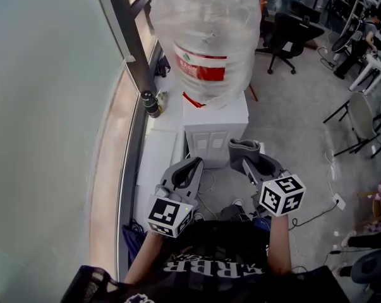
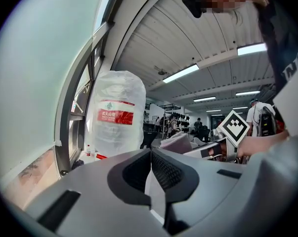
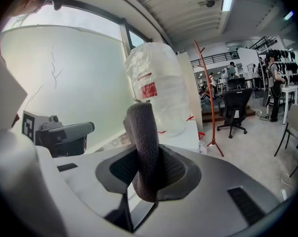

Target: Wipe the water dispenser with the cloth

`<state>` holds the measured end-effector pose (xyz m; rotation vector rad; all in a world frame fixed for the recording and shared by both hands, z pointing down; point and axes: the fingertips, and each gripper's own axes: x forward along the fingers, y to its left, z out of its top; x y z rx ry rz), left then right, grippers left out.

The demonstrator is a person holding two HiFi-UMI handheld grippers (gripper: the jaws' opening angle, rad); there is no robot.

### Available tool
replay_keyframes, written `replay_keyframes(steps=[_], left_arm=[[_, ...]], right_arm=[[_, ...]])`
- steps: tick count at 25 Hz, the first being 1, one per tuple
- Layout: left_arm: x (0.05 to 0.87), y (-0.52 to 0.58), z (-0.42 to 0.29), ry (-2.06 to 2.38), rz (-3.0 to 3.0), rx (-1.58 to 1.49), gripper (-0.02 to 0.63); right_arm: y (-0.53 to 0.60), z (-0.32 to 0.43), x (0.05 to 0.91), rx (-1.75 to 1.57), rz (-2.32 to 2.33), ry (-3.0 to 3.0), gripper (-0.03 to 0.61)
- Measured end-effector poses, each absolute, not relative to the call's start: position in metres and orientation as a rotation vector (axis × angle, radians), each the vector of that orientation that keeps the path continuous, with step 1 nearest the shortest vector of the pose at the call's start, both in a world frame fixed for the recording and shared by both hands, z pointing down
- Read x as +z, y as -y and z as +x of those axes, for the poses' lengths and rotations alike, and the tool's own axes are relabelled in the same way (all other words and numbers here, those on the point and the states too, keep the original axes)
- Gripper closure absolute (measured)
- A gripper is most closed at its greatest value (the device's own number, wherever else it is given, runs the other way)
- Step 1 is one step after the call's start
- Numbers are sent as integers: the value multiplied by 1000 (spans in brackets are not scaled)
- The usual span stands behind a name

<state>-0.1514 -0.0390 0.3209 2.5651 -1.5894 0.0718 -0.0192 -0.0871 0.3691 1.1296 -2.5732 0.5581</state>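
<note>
A white water dispenser (image 1: 215,124) stands by the window with a large clear bottle (image 1: 206,40) wrapped in plastic on top. The bottle (image 2: 118,113) shows ahead in the left gripper view, and the bottle (image 3: 158,90) also shows in the right gripper view. My right gripper (image 1: 248,161) is shut on a folded grey cloth (image 1: 243,150), held just in front of the dispenser's face. The cloth (image 3: 145,149) sticks up between the jaws. My left gripper (image 1: 195,164) hangs beside it, shut with nothing in it, its jaw tips (image 2: 150,152) meeting.
A frosted window wall (image 1: 51,118) with a sill runs along the left; a small dark bottle (image 1: 150,103) stands on the white ledge beside the dispenser. Cables lie on the floor below. Office chairs (image 1: 285,40) and desks stand at the back right.
</note>
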Motion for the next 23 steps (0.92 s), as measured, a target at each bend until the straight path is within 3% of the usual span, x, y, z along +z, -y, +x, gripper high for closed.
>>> replay_keyframes(steps=[23], left_arm=[[322,33,-153,1547,2589,96,595]], right_arm=[[93,15,355,503,1228,2523,468]])
